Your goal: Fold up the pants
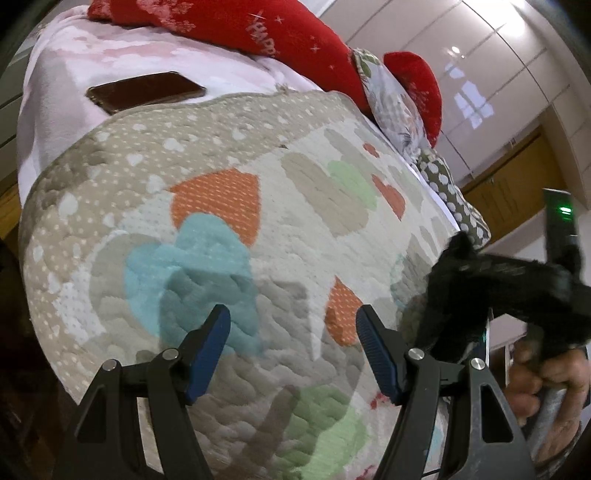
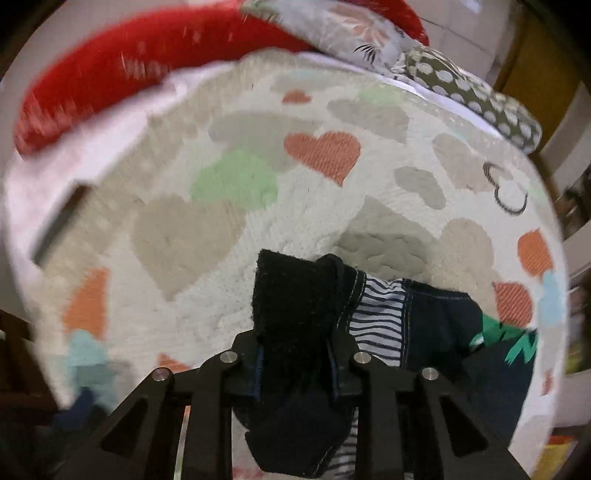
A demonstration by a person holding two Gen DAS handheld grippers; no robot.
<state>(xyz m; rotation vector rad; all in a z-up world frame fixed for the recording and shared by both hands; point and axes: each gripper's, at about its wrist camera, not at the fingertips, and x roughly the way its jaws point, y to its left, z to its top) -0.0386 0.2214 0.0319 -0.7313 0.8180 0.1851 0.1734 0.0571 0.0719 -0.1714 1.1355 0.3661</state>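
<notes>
The pants (image 2: 295,314) are dark navy with a striped lining and a green print. In the right wrist view my right gripper (image 2: 295,354) is shut on a bunched dark edge of them and holds it above the heart-patterned quilt (image 2: 221,221). The rest hangs down and to the right. In the left wrist view my left gripper (image 1: 293,325) is open and empty over the quilt (image 1: 221,184). The pants (image 1: 480,280) show there as a dark fuzzy mass at the right, by the right-hand tool and hand.
A phone (image 1: 146,92) lies on the pink blanket (image 1: 74,103) at the far left of the bed. Red cushions (image 1: 258,29) and patterned pillows (image 1: 391,96) line the far edge. The right hand (image 1: 543,376) is close beside my left gripper.
</notes>
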